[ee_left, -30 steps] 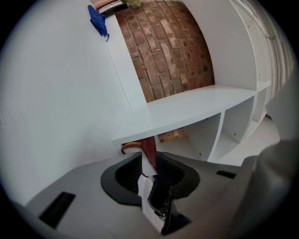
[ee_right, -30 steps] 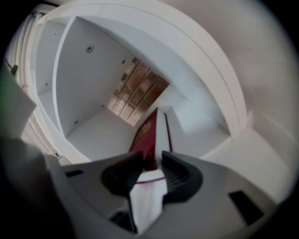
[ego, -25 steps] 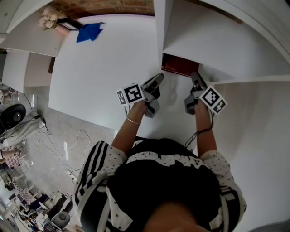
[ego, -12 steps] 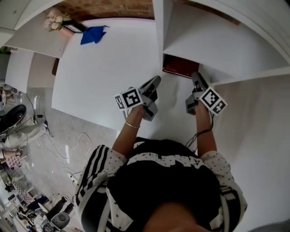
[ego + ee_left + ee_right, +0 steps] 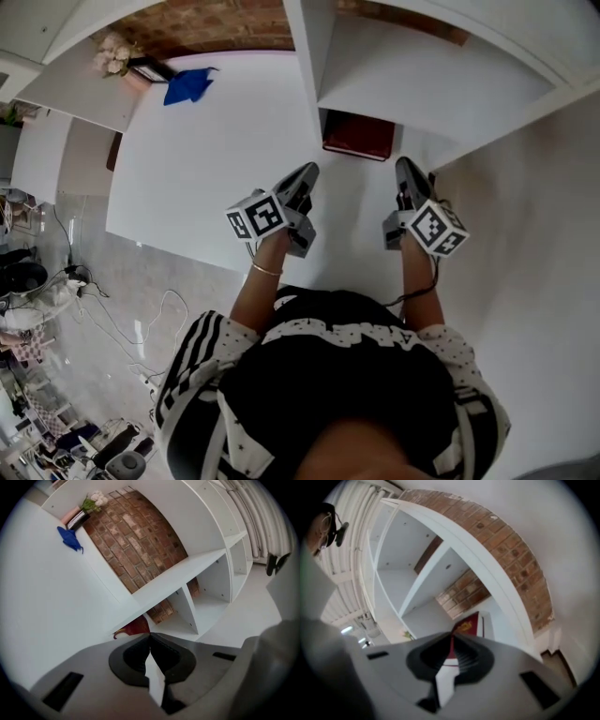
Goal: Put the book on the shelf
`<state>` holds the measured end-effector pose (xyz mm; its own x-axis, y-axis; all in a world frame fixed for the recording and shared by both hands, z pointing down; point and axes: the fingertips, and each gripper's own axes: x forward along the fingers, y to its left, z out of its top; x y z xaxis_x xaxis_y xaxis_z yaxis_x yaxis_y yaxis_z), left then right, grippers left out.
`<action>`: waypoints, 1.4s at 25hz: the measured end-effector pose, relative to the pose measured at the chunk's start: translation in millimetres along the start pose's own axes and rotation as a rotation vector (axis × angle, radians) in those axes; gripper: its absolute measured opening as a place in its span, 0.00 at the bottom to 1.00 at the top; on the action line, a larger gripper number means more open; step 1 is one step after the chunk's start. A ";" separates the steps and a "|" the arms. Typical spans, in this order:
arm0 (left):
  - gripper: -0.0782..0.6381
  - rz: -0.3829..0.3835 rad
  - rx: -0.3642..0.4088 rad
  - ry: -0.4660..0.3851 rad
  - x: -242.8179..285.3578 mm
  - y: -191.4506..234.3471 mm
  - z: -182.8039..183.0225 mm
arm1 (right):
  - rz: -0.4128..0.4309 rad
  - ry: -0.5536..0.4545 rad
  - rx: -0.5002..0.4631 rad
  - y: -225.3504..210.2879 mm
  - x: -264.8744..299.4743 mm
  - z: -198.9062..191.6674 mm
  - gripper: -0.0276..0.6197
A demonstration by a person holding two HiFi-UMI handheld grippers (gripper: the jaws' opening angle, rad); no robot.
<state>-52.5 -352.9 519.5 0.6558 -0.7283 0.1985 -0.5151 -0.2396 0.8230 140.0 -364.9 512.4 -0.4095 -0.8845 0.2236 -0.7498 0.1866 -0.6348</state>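
My left claw (image 5: pixel 150 637): jaws together. Ahead: book (image 5: pixel 136 626) in shelf (image 5: pixel 180 573) bottom bay; cloth (image 5: pixel 69 538) at desk's (image 5: pixel 42 602) far edge.

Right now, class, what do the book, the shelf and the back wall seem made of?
Book: dark red cover with gold print, likely board or cloth.
Shelf: smooth white painted or laminated board.
Back wall: red brick, mortar lines visible.
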 end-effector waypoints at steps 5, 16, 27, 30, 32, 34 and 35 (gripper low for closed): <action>0.16 0.014 0.162 0.006 -6.8 -18.8 -0.9 | 0.050 -0.007 -0.104 23.4 -22.9 5.2 0.11; 0.16 -0.035 0.255 0.002 -25.7 -81.5 -26.3 | 0.152 -0.020 -0.130 52.6 -82.0 12.1 0.10; 0.16 -0.047 0.308 -0.032 -38.3 -111.5 -34.5 | 0.198 -0.022 -0.198 69.6 -109.5 16.4 0.09; 0.16 -0.044 0.319 -0.038 -38.6 -112.0 -35.1 | 0.209 -0.023 -0.197 70.1 -110.3 14.7 0.09; 0.16 -0.046 0.318 -0.040 -39.1 -112.3 -37.0 | 0.211 -0.021 -0.189 69.3 -110.5 12.7 0.09; 0.16 -0.045 0.315 -0.040 -39.9 -112.7 -38.9 | 0.216 -0.011 -0.187 69.6 -110.6 10.7 0.09; 0.16 -0.043 0.313 -0.040 -40.4 -113.0 -39.3 | 0.219 -0.006 -0.187 70.4 -110.3 10.2 0.09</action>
<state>0.9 -271.2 439.5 0.6615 -0.7365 0.1413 -0.6366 -0.4519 0.6249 137.7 -258.6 435.5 -0.5697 -0.8168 0.0912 -0.7265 0.4487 -0.5204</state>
